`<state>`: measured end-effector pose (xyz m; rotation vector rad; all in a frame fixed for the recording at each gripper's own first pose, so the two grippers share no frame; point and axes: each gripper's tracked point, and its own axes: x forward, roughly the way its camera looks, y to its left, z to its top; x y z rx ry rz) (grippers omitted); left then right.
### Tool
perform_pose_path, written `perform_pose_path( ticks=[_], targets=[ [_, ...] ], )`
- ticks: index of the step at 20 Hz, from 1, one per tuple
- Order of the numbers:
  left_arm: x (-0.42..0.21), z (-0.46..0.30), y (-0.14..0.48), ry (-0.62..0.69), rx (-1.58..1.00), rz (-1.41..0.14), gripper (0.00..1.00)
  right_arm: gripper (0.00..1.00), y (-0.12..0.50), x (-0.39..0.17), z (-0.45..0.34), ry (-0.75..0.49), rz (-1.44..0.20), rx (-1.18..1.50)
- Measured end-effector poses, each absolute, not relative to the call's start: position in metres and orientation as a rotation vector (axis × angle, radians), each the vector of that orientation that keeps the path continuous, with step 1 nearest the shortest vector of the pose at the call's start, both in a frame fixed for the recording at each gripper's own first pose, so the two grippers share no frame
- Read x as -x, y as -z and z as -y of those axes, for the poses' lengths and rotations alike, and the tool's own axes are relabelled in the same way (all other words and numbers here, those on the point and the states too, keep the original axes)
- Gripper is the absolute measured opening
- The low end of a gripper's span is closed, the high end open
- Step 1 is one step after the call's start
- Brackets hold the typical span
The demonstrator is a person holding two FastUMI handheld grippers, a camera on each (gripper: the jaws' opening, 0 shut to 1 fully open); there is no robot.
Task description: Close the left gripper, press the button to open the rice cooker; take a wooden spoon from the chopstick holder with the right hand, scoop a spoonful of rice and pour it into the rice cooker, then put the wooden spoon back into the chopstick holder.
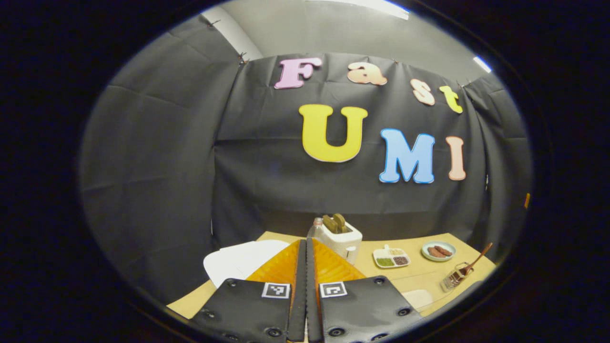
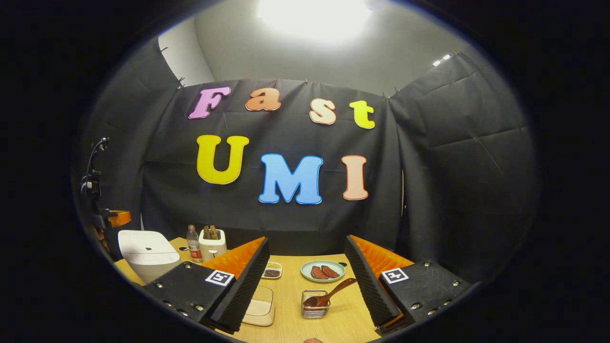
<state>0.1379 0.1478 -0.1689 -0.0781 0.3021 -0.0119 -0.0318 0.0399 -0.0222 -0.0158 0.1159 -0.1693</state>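
Black-cloth booth around a pale wooden table (image 2: 333,314), bright ceiling light overhead. In the left gripper view: left gripper (image 1: 306,243) pressed together, no gap between its fingers, nothing held, raised above the near table edge. White rice cooker (image 1: 238,262) just left of and behind the fingers, lid down. Behind the fingertips, a white toaster (image 1: 340,236) with two brown slices poking out. Farther right, a small divided dish (image 1: 391,257) of grains, then a round plate (image 1: 438,251) with brown pieces. Wire chopstick holder (image 1: 455,276) near the right table edge, wooden spoon (image 1: 474,262) leaning out of it, handle up and to the right.

In the right gripper view: right gripper (image 2: 307,259) spread wide, empty, fingers flanking the holder (image 2: 315,304) without touching it. Spoon (image 2: 329,294) resting in the holder, handle angled toward the right finger. Shallow container of rice (image 2: 259,306) just left of the holder, beside the left finger. Plate (image 2: 323,270) behind the holder. Rice cooker (image 2: 145,252) at far left, shut; bottle (image 2: 193,244) and toaster (image 2: 212,244) behind it.
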Motion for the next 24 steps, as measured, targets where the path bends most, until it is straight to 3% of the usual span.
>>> perform_pose_path(
  ticks=[13, 24],
  targets=[
    [-0.141, -0.152, 0.28, 0.04, 0.062, -0.476, 0.09, 0.97, 0.022, 0.036, -0.048, 0.19, -0.149, 0.039],
    [-0.144, -0.141, 0.288, 0.034, 0.117, -0.51, 0.09, 0.96, 0.021, 0.03, -0.033, 0.167, -0.148, 0.017]
  ],
)
